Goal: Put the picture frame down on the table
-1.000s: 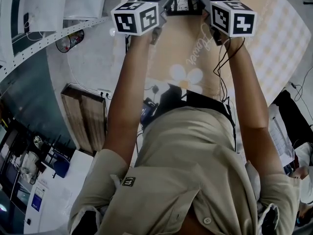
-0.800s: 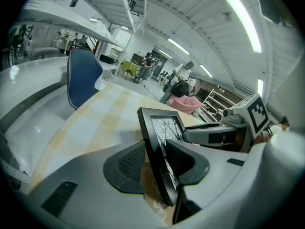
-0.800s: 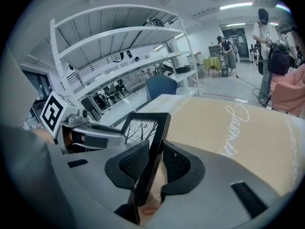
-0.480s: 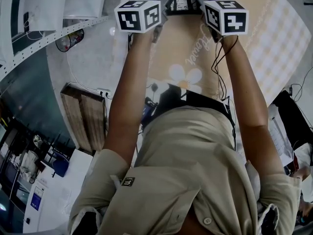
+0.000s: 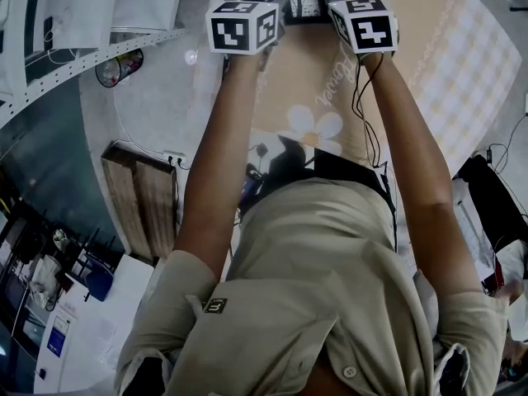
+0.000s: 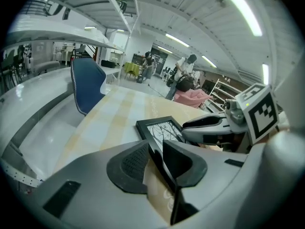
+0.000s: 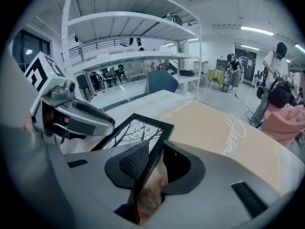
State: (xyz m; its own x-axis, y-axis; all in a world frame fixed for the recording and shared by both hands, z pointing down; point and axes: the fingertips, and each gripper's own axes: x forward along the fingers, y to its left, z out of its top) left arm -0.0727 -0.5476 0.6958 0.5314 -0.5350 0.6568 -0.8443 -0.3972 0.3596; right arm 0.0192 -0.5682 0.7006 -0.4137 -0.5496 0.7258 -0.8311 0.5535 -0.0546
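left gripper (image 6: 155,150) and right gripper (image 7: 155,152) each clamp the picture frame (image 7: 131,132); releasing unevenly could drop it onto the table (image 7: 214,124).

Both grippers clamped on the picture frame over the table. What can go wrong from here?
1. The left gripper and right gripper each pinch only a thin edge of the picture frame; it might slip while being lowered.
2. If one opens first, the frame could swing on the other and strike the table corner-first.
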